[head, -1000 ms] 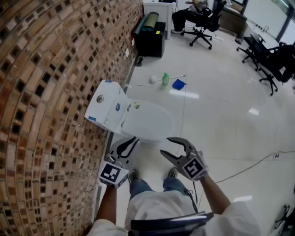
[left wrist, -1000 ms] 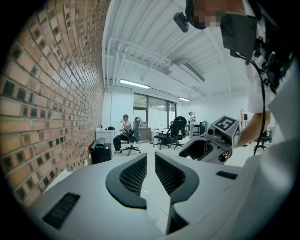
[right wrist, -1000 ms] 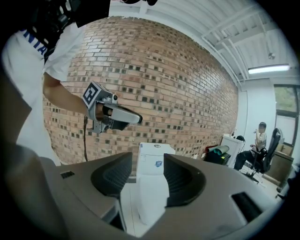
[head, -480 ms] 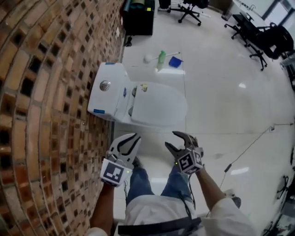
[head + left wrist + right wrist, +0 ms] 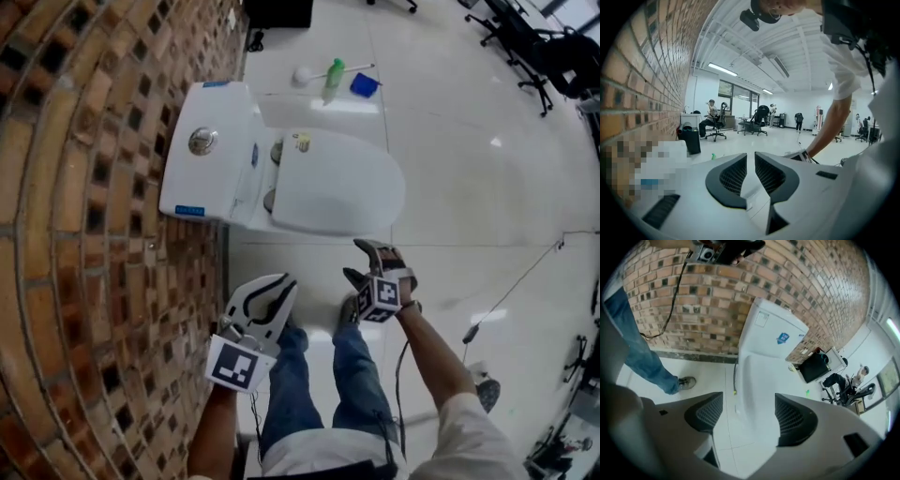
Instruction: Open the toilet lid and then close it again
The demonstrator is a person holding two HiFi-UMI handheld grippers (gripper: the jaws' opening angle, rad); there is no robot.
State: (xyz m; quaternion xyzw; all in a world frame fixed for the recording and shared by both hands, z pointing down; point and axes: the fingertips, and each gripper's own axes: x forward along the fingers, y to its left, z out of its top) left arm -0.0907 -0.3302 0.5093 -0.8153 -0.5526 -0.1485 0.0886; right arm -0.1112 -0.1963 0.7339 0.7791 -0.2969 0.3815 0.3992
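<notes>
The toilet lid (image 5: 337, 192) was down, at 12 o'clock from the right gripper (image 5: 356, 260), hinge at 9 and free edge at 3. Right was nearer, its jaws just opening wide with nothing between them. The left gripper (image 5: 281, 286) was clamped shut and empty.

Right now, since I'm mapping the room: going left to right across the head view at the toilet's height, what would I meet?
From the left: brick wall → toilet tank → closed toilet lid → white tiled floor.
</notes>
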